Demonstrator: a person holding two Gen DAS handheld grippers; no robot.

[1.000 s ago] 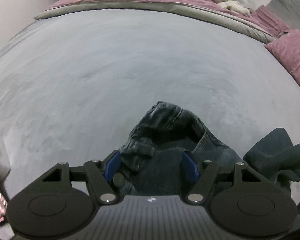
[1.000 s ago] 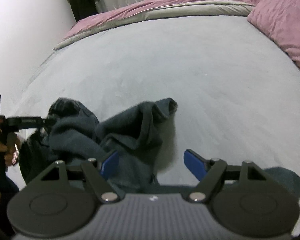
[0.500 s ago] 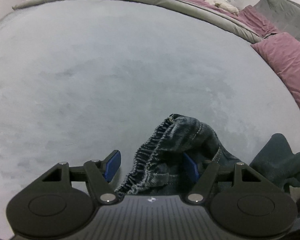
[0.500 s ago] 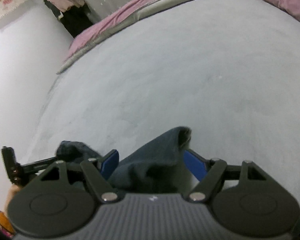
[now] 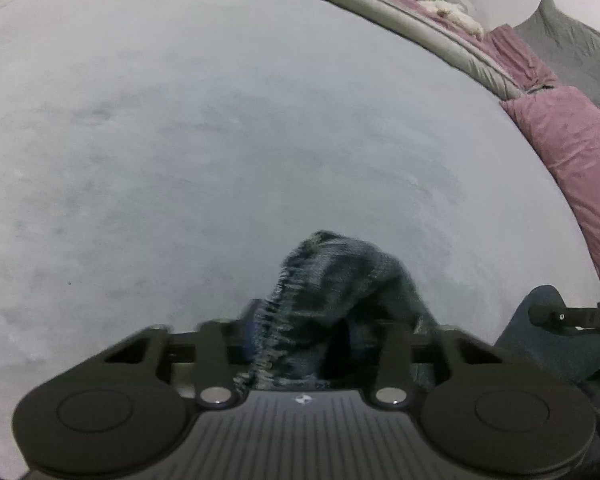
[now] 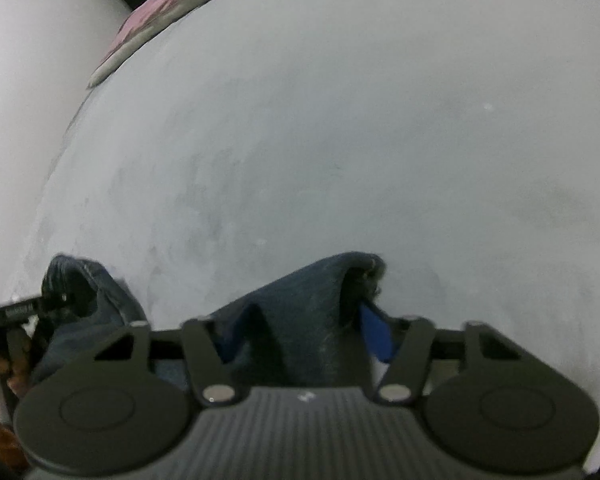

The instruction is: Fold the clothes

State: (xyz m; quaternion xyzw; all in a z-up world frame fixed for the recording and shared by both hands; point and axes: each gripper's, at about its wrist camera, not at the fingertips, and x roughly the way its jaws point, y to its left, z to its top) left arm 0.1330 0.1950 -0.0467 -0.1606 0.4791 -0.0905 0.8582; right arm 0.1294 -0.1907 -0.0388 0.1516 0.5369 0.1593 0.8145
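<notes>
A pair of dark blue jeans lies bunched on the grey bed cover. In the left wrist view its elastic waistband rises between my left gripper's blue pads, and the jaws are shut on it. Another dark fold sits at the right, under the right gripper's finger. In the right wrist view a dark denim fold stands between the fingers of my right gripper, which is shut on it. The left gripper's finger shows at far left, holding the waistband end.
The grey cover stretches wide ahead of both grippers. A pink pillow and a grey pillow lie at the right. A pink and grey quilt edge runs along the far side. A white wall borders the bed's left side.
Both grippers went from open around the jeans to shut on them. Both cameras have moved forward over the bed, and the fabric has come along with them.
</notes>
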